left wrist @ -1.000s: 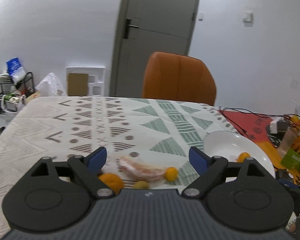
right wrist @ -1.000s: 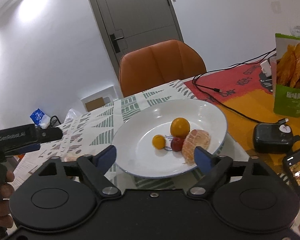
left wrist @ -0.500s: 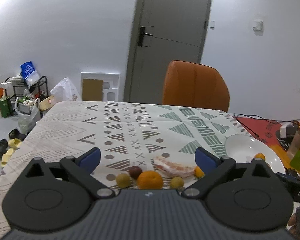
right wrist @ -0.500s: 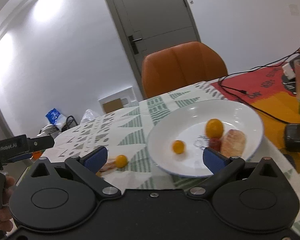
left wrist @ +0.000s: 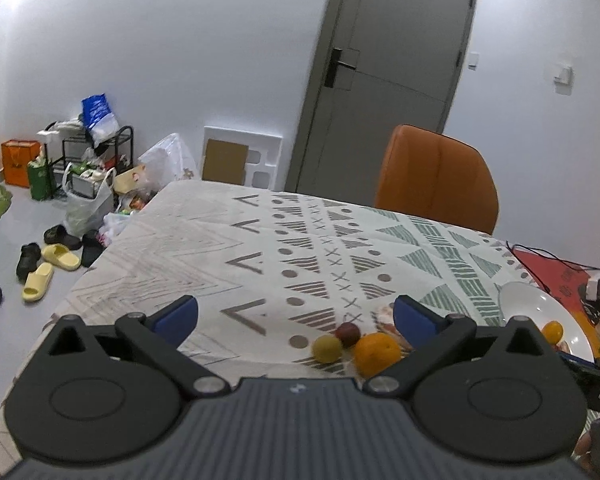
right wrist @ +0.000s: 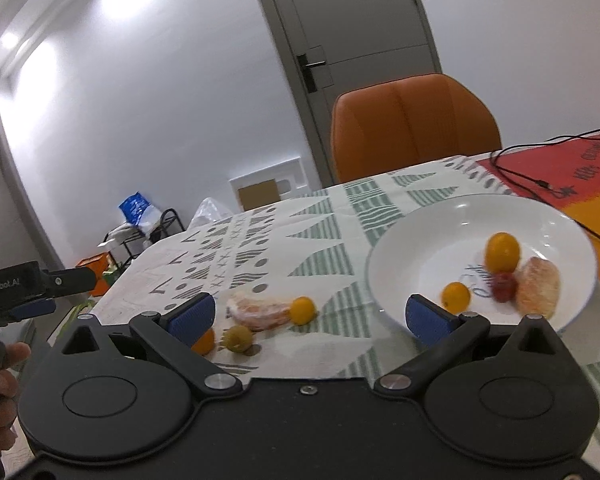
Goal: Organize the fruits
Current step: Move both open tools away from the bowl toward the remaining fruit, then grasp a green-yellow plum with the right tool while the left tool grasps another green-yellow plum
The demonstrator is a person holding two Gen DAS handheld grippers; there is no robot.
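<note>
Left gripper: jaws wide, nothing between them; hangs over the patterned tablecloth, lower centre of its frame.

Right gripper: jaws wide, empty; low centre of its frame, above the cloth's edge.

Loose fruit on cloth, lower centre of the right wrist view: peeled citrus; small yellow-orange fruit touching its right end; green fruit just in front; orange, partly behind the left finger. A dark red fruit shows only in the left wrist view, beside the green one.

Plate: white, right of frame. Holds an orange fruit, a smaller one, a red fruit and a peeled segment.

Chair: orange, upper right, behind table.
</note>
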